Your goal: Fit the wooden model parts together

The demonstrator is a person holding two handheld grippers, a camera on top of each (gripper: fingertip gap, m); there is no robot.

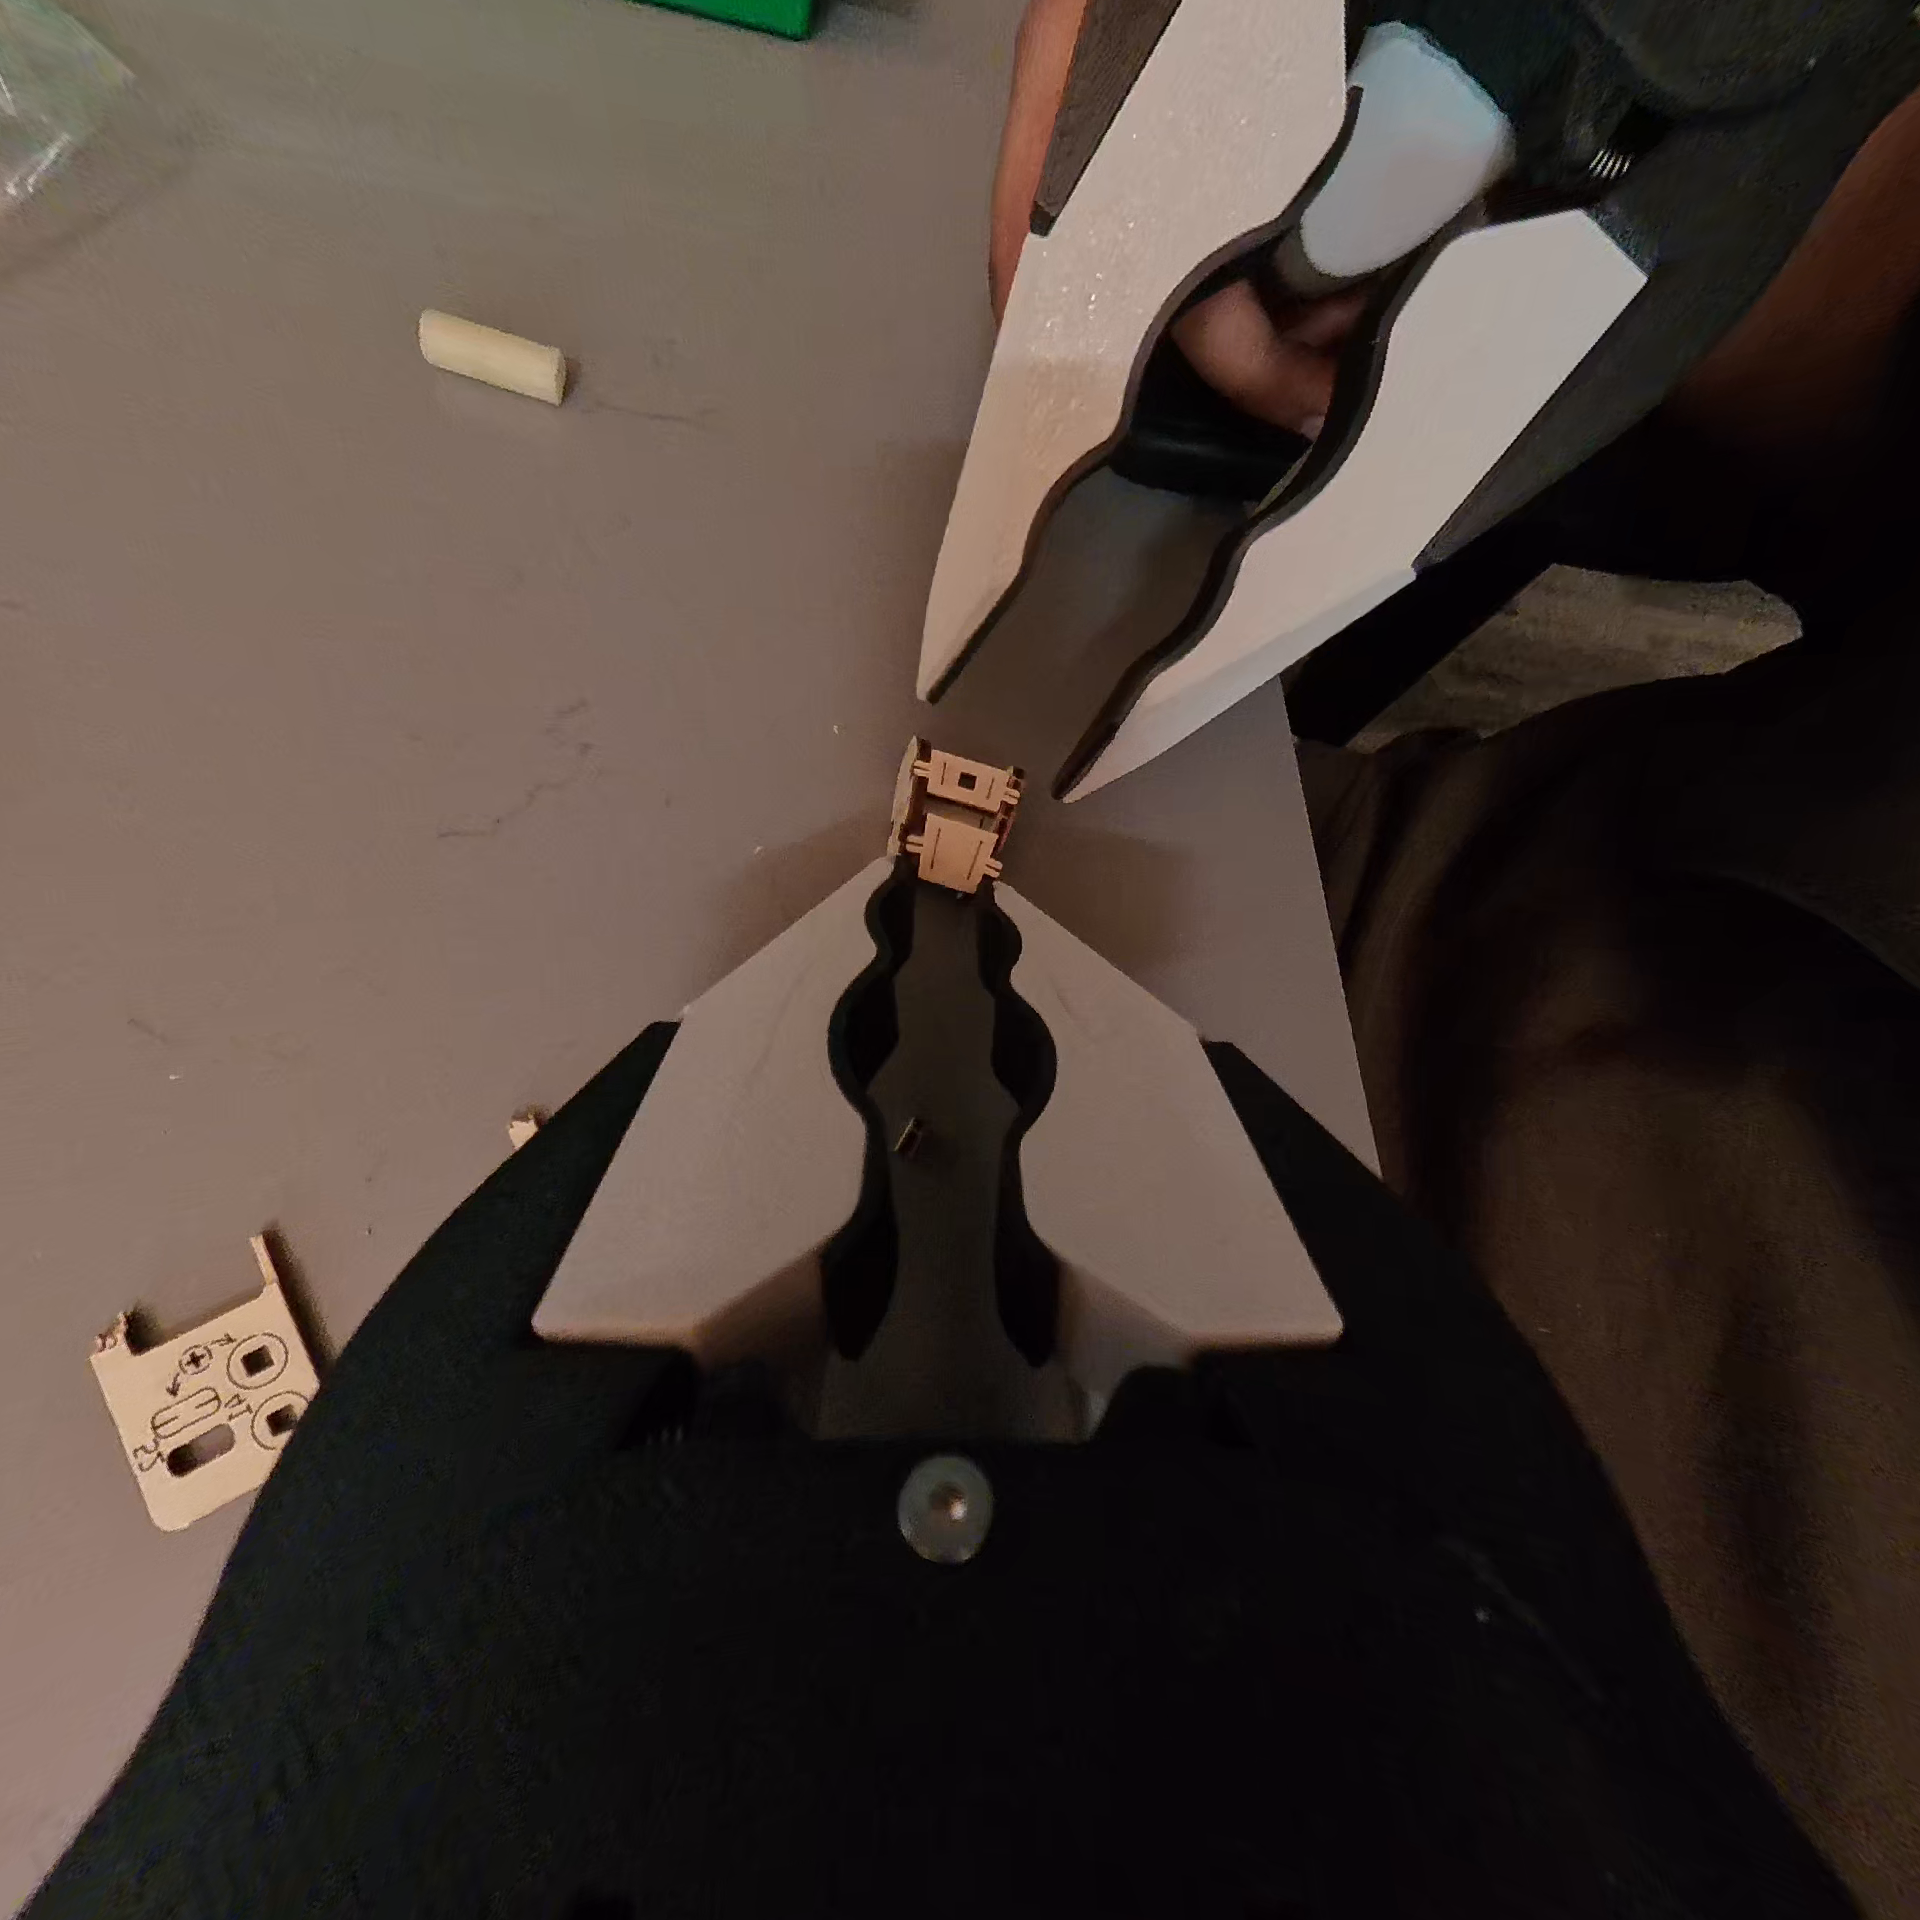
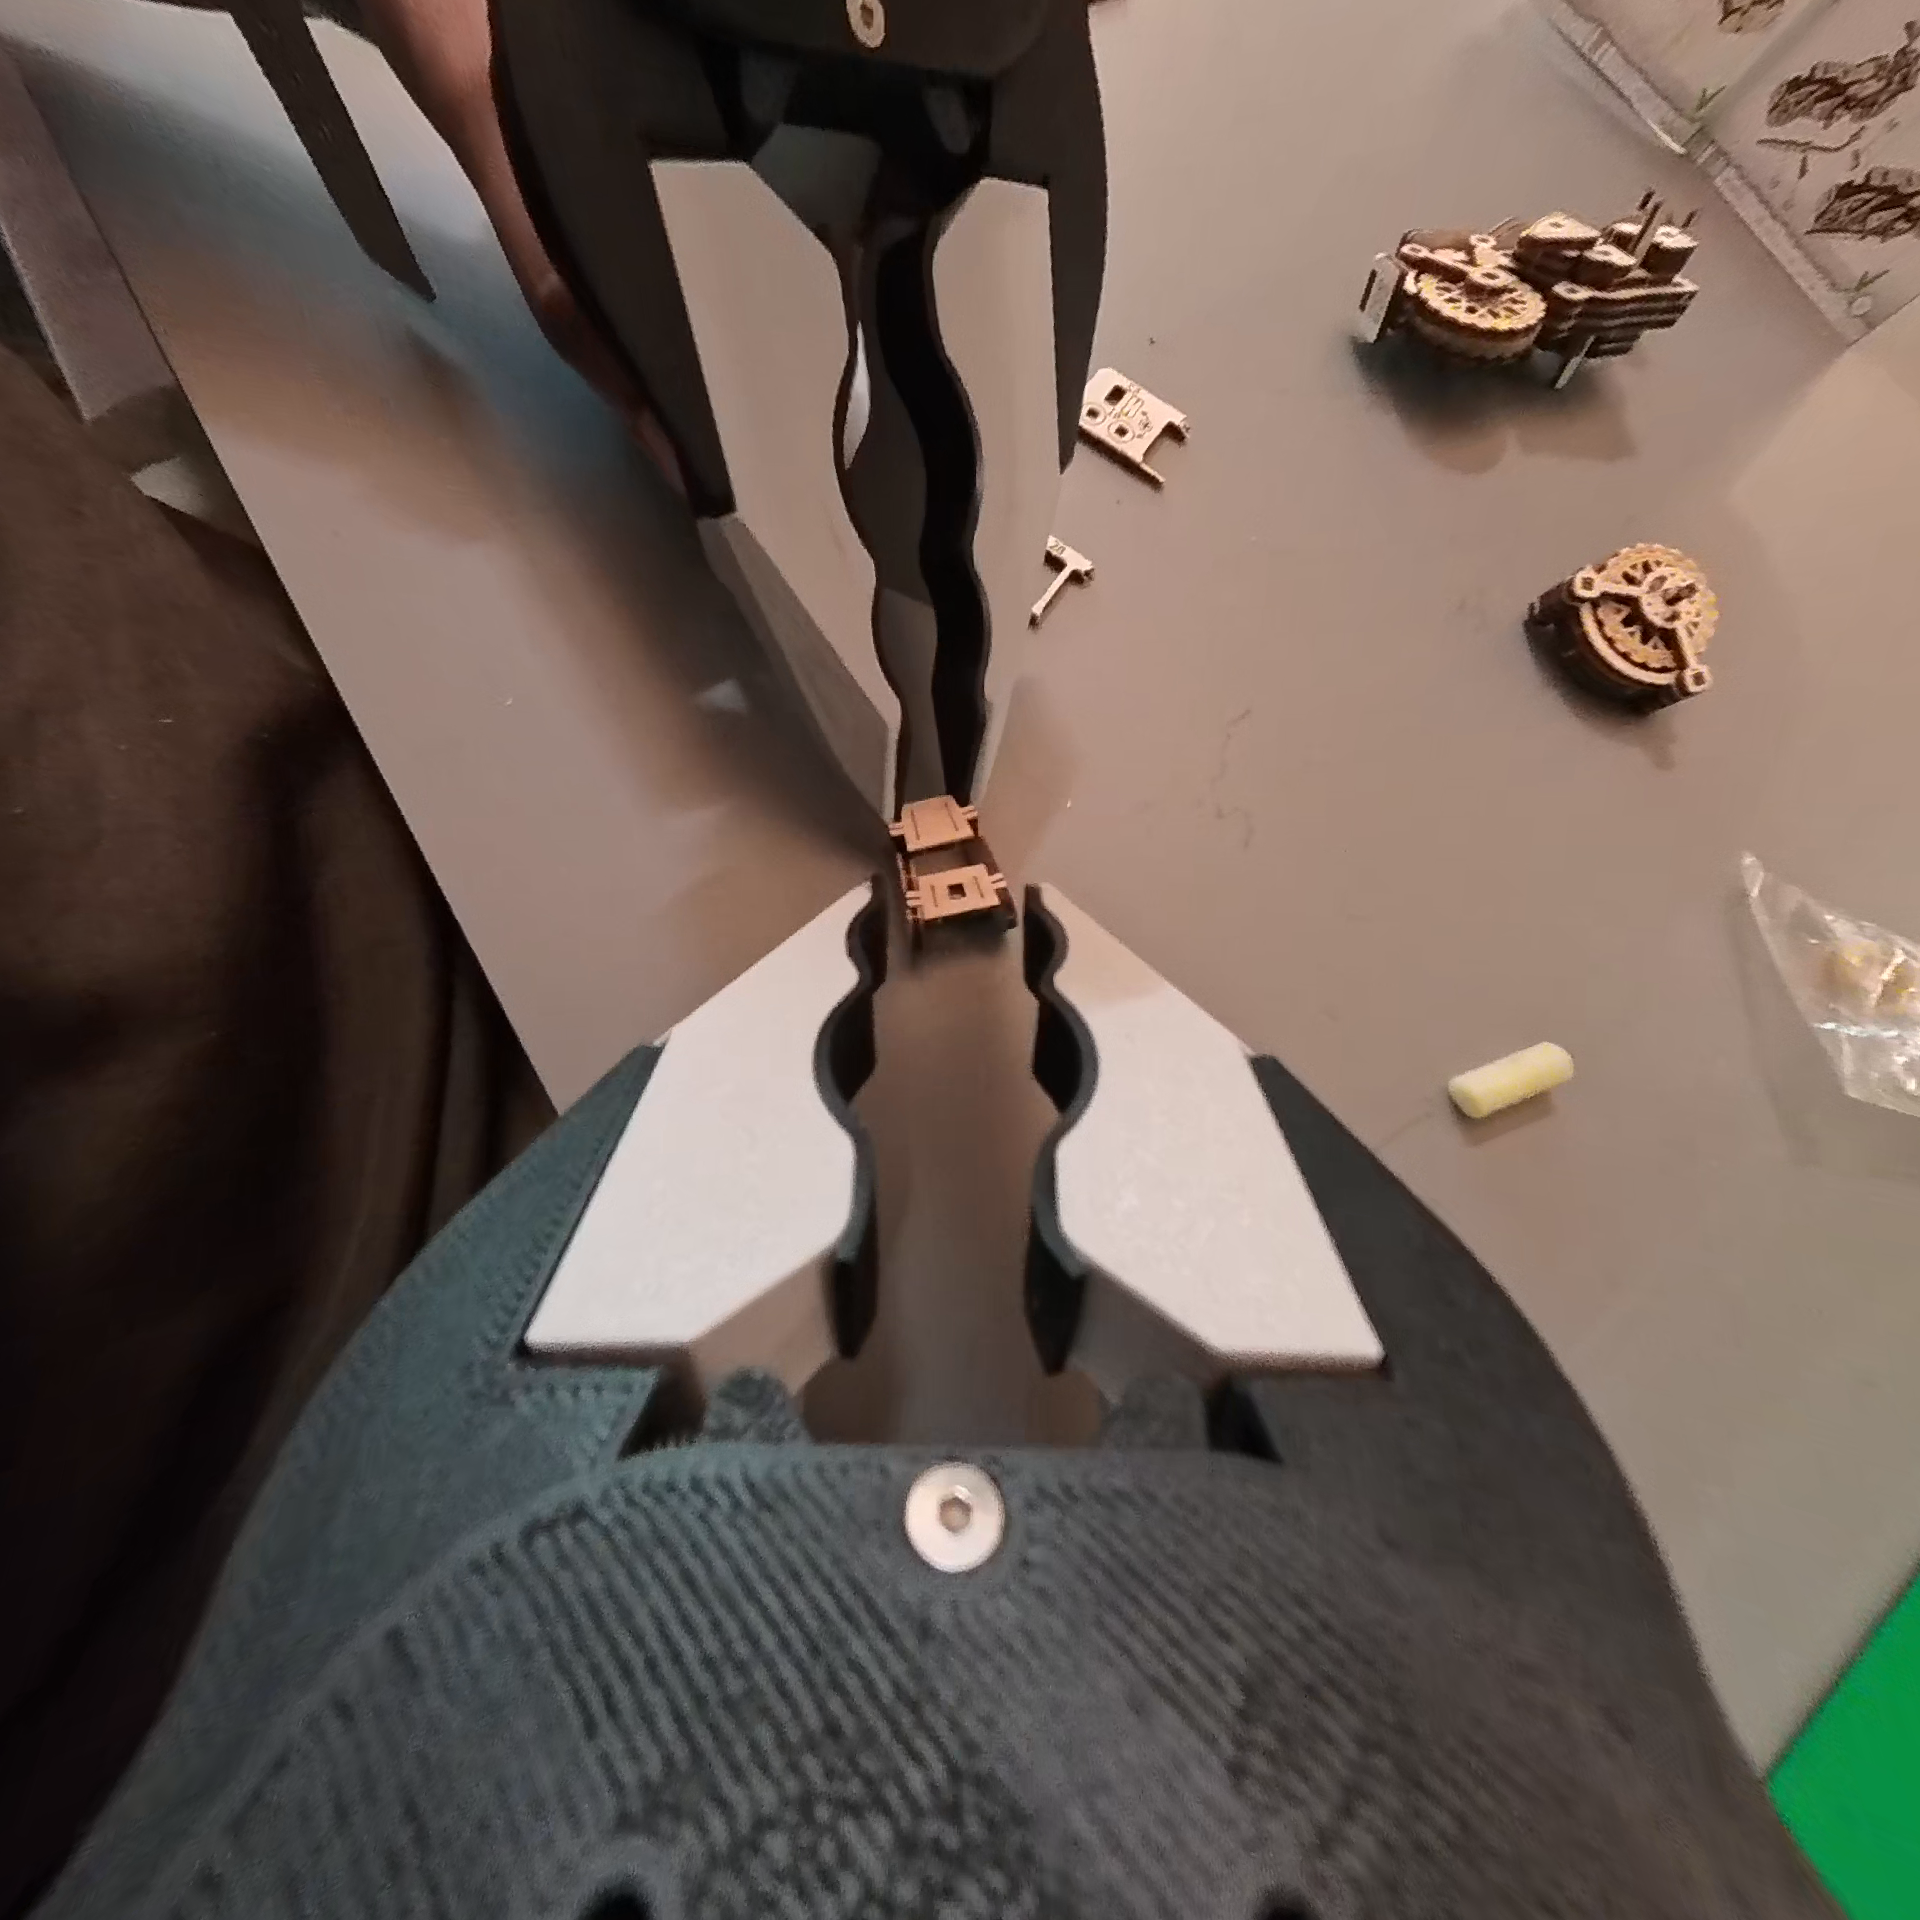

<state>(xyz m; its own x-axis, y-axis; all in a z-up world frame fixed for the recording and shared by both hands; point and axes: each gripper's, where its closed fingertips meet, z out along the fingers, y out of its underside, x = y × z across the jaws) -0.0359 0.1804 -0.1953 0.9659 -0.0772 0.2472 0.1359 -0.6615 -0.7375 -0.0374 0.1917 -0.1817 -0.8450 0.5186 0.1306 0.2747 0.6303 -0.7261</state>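
Wooden model assembly (image 1: 956,821) held above the table (image 1: 416,623) edge | my left tongs (image 1: 951,883) clamped on its near end | my right tongs (image 2: 951,914) spread apart, straddling its far end | risk: closing off-centre could twist it loose.

The flat tan wooden plate with printed marks (image 1: 203,1387) lies partly under the black body of the left gripper (image 1: 948,891), and 1 small tan wooden scrap (image 1: 527,1124) only peeks out beside it. The green block (image 1: 732,15) is cut by the far edge. The crinkled clear plastic bag (image 2: 1844,1003) runs off the right edge, its yellowish contents too blurred to name.
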